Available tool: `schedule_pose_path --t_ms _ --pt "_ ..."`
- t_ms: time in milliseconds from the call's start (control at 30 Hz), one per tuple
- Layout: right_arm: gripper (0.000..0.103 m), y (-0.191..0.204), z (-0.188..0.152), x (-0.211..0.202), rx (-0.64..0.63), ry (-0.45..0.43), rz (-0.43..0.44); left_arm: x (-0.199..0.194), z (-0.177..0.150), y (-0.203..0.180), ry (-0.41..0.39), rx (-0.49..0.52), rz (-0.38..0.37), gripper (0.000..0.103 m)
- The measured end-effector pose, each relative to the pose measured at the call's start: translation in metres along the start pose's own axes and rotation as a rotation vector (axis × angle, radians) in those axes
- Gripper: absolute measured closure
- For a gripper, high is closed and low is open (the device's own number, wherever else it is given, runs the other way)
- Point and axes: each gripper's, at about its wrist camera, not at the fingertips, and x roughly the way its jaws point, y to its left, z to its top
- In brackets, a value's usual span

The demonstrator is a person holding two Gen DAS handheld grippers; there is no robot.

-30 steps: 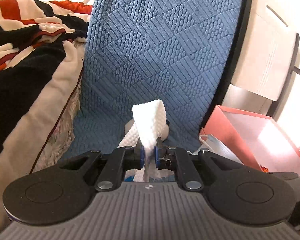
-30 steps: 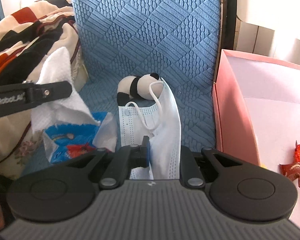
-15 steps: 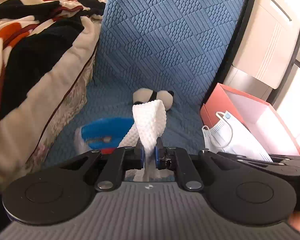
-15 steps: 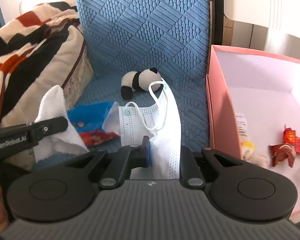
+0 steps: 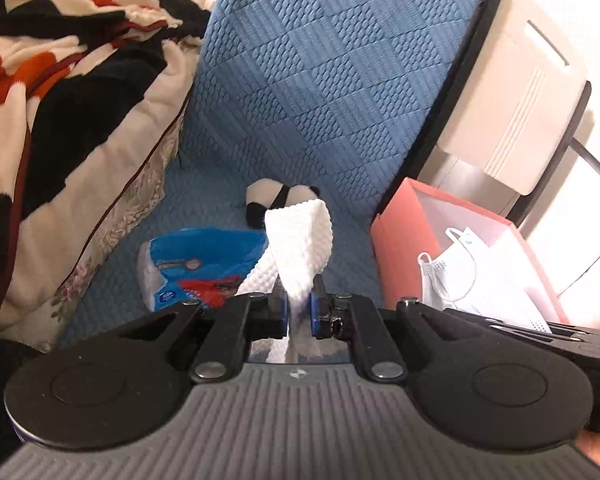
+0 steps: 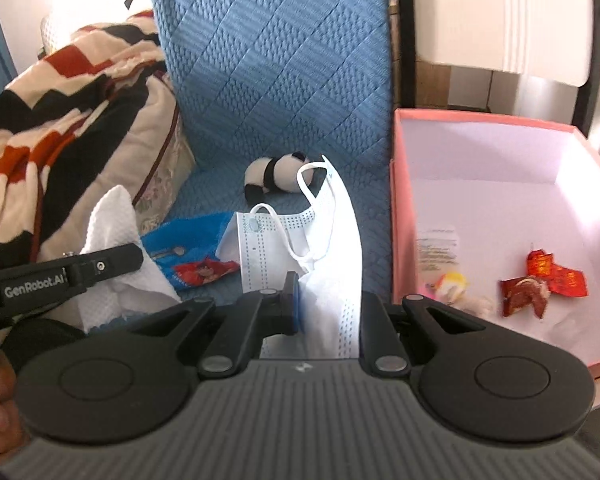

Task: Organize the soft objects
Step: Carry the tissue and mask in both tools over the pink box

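Observation:
My left gripper (image 5: 299,309) is shut on a white embossed paper tissue (image 5: 300,240) and holds it above the blue seat. It also shows in the right wrist view (image 6: 112,240). My right gripper (image 6: 326,304) is shut on a white face mask (image 6: 332,240), which hangs just left of the pink box (image 6: 396,200). In the left wrist view the mask (image 5: 480,276) lies over the pink box (image 5: 400,224). A small panda plush (image 6: 276,172) and a blue tissue pack (image 5: 204,260) lie on the seat.
The blue quilted chair (image 5: 320,80) fills the middle. A striped blanket (image 5: 60,80) is heaped on the left. The pink box holds red wrappers (image 6: 540,280) and a small yellow thing (image 6: 448,284). A white appliance (image 5: 520,100) stands behind the box.
Both grippers have pulled back and up from the seat with their loads. The tissue pack and panda have come into the left wrist view, and the mask has shifted toward the pink box.

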Motion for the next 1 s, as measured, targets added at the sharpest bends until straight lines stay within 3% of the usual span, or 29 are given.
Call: schedule_pose_path --t_ms 600,1000 --pt "0.09 -0.063 0.057 -0.073 0.003 -0.132 -0.004 -0.02 0.05 -0.103 -0.064 0.044 -0.064 0.091" --pt "0.09 -0.111 0.075 -0.092 0.015 -0.17 -0.038 -0.01 0.065 -0.159 -0.073 0.094 -0.105 0.091"
